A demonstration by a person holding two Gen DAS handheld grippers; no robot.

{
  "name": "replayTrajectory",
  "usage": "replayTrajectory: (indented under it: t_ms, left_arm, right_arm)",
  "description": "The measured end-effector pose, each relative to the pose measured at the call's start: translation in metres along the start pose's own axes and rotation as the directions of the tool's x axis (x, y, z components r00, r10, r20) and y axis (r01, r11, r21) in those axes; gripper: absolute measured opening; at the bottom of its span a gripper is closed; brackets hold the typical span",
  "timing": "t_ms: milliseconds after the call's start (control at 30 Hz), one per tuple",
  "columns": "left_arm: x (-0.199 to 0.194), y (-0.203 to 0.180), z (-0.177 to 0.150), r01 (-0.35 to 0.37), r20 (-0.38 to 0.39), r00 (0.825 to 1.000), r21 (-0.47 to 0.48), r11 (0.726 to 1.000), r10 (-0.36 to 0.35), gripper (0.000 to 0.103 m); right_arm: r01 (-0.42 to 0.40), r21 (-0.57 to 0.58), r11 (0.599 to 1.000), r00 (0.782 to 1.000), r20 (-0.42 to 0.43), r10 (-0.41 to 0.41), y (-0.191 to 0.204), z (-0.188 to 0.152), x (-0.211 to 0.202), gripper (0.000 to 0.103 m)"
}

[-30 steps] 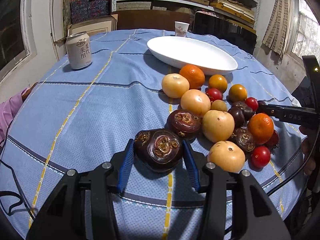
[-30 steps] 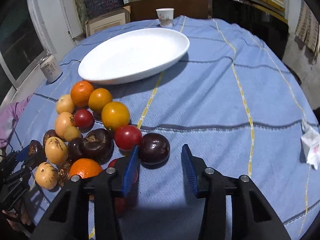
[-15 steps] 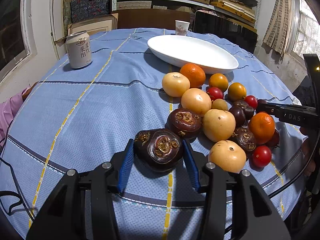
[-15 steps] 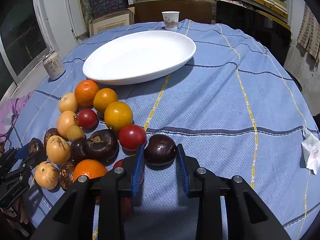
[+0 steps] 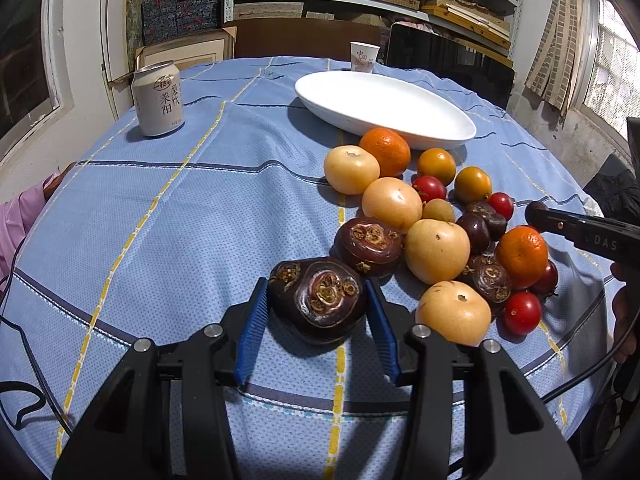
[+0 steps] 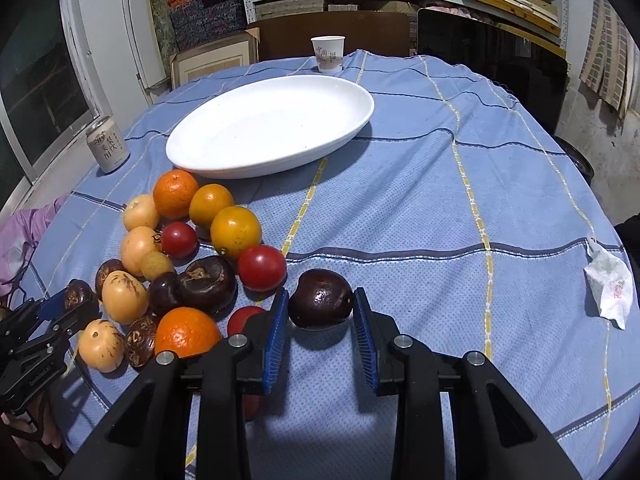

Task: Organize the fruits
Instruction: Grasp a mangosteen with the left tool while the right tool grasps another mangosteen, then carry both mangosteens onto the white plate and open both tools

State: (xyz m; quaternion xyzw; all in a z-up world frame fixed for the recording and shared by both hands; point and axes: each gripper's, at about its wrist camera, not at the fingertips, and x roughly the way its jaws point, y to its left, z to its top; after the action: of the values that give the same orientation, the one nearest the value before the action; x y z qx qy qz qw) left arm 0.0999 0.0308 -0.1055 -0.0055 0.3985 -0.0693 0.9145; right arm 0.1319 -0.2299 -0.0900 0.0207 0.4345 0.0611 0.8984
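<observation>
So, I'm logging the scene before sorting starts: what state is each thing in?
Left gripper: shut on large dark knobbly fruit.
Right gripper: shut on smooth dark round fruit.
White oval plate: empty.
Pale drink can: upright.
White paper cup: upright.

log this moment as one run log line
left gripper: shut on big dark fruit | right gripper: shut on small dark fruit | plate: empty
</observation>
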Motion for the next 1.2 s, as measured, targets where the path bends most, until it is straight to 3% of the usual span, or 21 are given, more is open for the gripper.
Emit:
replayTrajectory:
  t_ms: [367,633,800,933,1033,1200]
  left_arm:
    - [-0.007,0.014,-0.004,0.041,0.024,0.999,-0.063,0.997,-0.04,0.047]
    - [-0.021,0.011,0.008,0.016,0.042,0.999,-0.043,0.999,-0.014,0.047]
    - [-0.031,0.003,0.051,0.04,0.063,0.997,-0.009,0.999,-0.039,0.047]
    - [-0.018,-0.009,0.116,0.058,0.085,0.995,0.031,0.998,-0.06,0.047]
    - [0.009,-0.02,0.157,0.044,0.087,0.995,0.057,0.997,-0.049,0.047]
    - [0.092,-0.031,0.218,0.056,0.004,0.998,0.034,0.998,-0.056,0.047]
  right_arm:
    - [-0.007,0.009,1.0,1.0,0.018,0.007,-0.001,-0.013,-0.017,0.033]
    - [-0.01,0.016,1.0,0.999,0.044,0.01,-0.008,-0.007,-0.026,0.033]
    - [-0.012,-0.008,1.0,0.996,0.083,0.013,-0.012,0.024,-0.032,0.033]
    - [0.007,-0.067,0.998,0.989,0.15,0.003,-0.006,0.068,-0.034,0.033]
    - [0.052,-0.123,0.991,0.983,0.181,-0.029,0.003,0.109,-0.02,0.033]
    - [0.042,-0.156,0.987,0.988,0.153,-0.018,0.013,0.17,0.033,0.033]
